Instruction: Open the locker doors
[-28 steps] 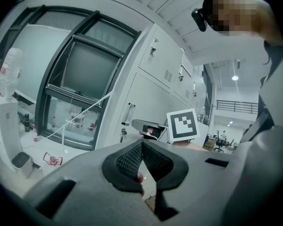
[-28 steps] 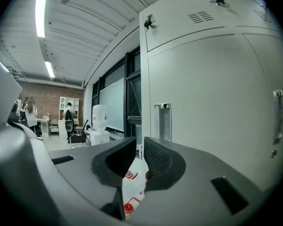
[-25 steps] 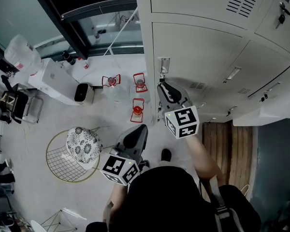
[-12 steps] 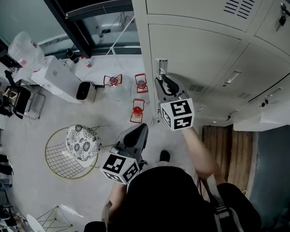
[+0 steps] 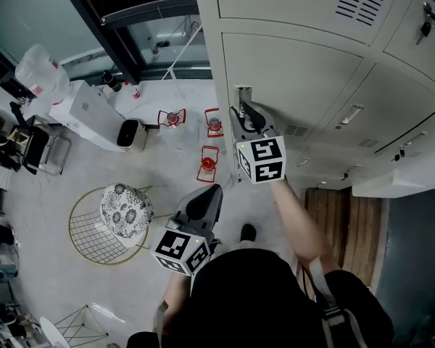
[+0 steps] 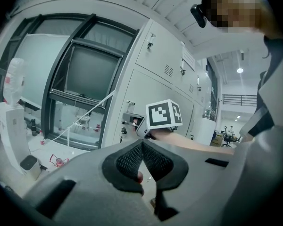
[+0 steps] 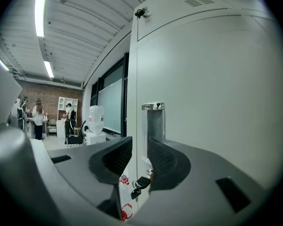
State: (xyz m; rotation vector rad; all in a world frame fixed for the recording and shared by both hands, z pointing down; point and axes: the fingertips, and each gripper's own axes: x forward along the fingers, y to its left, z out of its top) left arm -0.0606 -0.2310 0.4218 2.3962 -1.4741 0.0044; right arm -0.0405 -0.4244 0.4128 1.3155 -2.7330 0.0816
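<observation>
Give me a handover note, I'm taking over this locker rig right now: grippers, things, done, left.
Left gripper: jaws together, empty, held low and back.
Right gripper: jaws apart, just been opening; the locker door's left edge beside the recessed handle shows in the gap, unpinched.
Key hangs below the handle.
Done: right gripper at the handle.
Left: door looks shut; pull it open, then the others.

Right claw (image 7: 138,149): grey shell, black ribbed pads (image 7: 117,158), white cube (image 5: 261,159) with black markers; black top (image 5: 239,296).
</observation>
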